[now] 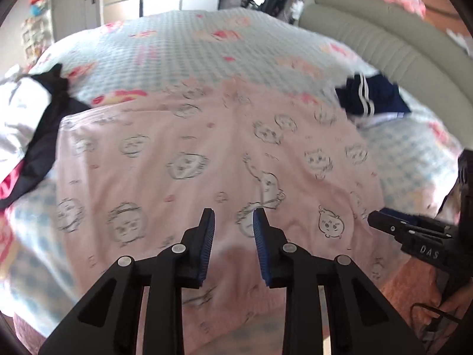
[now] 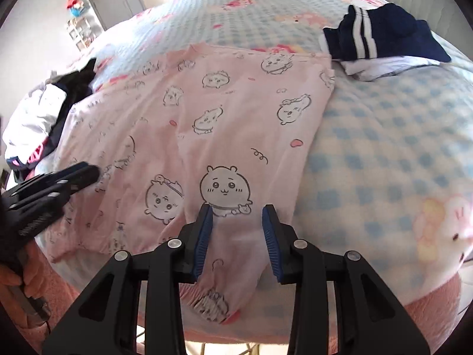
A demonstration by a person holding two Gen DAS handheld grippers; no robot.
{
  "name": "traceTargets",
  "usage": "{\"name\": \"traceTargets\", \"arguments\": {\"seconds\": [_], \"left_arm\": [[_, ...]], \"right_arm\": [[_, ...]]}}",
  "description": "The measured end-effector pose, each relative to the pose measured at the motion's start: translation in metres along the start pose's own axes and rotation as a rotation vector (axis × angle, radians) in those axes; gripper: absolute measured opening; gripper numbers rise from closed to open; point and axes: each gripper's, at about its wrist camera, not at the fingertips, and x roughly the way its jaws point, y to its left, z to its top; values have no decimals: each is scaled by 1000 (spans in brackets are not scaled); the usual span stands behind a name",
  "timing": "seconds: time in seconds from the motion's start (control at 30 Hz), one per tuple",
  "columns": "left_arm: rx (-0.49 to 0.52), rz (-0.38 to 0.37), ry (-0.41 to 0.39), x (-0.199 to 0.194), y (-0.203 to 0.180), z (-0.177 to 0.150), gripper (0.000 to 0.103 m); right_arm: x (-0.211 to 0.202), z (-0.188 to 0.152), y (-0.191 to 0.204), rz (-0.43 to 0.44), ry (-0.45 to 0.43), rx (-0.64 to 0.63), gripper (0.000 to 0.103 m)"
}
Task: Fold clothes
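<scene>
A pink garment with cartoon faces (image 1: 207,159) lies spread flat on the bed; it also fills the middle of the right wrist view (image 2: 207,118). My left gripper (image 1: 234,217) is open and empty, hovering just above the garment's near part. My right gripper (image 2: 238,213) is open and empty above the garment's near right corner, by a gathered cuff (image 2: 211,301). The right gripper also shows at the right edge of the left wrist view (image 1: 384,222), and the left gripper at the left of the right wrist view (image 2: 79,171).
A blue-checked bedspread (image 2: 384,148) covers the bed. Folded navy clothes with white stripes (image 2: 384,38) lie at the far right. A pile of white, black and red clothes (image 1: 26,124) lies at the left. A grey padded headboard (image 1: 399,47) runs along the right.
</scene>
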Motion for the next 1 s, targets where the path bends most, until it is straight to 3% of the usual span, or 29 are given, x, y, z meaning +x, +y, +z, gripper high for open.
{"name": "traceTargets", "arguments": {"seconds": [0.07, 0.13, 0.17, 0.23, 0.33, 0.43, 0.53, 0.67, 0.7, 0.77, 0.83, 0.93, 1.0], "left_arm": [[-50, -20, 17, -5, 20, -7, 29], [-49, 41, 75, 2, 31, -23, 29], [-40, 79, 75, 2, 33, -29, 29], [-49, 76, 44, -12, 42, -37, 29], [-126, 46, 22, -29, 61, -44, 30], [-164, 42, 103, -17, 71, -58, 30], [-123, 85, 159, -12, 71, -69, 30], [-149, 107, 131, -28, 80, -64, 31], [-162, 103, 113, -33, 83, -62, 31], [-174, 20, 55, -43, 78, -54, 36], [-136, -22, 28, -42, 63, -49, 42], [-78, -67, 48, -21, 35, -45, 42], [-73, -92, 77, -10, 23, -44, 42]], "right_arm": [[-11, -2, 5, 71, -20, 75, 38], [-1, -2, 26, 94, 4, 35, 38], [5, -4, 31, 88, 24, 21, 38], [18, -12, 39, 63, 67, 1, 38], [13, -16, 31, 58, 36, 42, 38], [4, -19, 20, 56, -7, 92, 38], [8, -19, 6, -51, 31, 121, 37], [6, -23, -18, -152, 65, 143, 33], [2, -24, -25, -139, 55, 160, 35], [-7, -24, -35, -69, 34, 211, 36], [-6, -23, -37, -24, 39, 212, 37], [11, -27, -36, 67, 77, 227, 37], [14, -30, -37, 100, 49, 244, 39]]}}
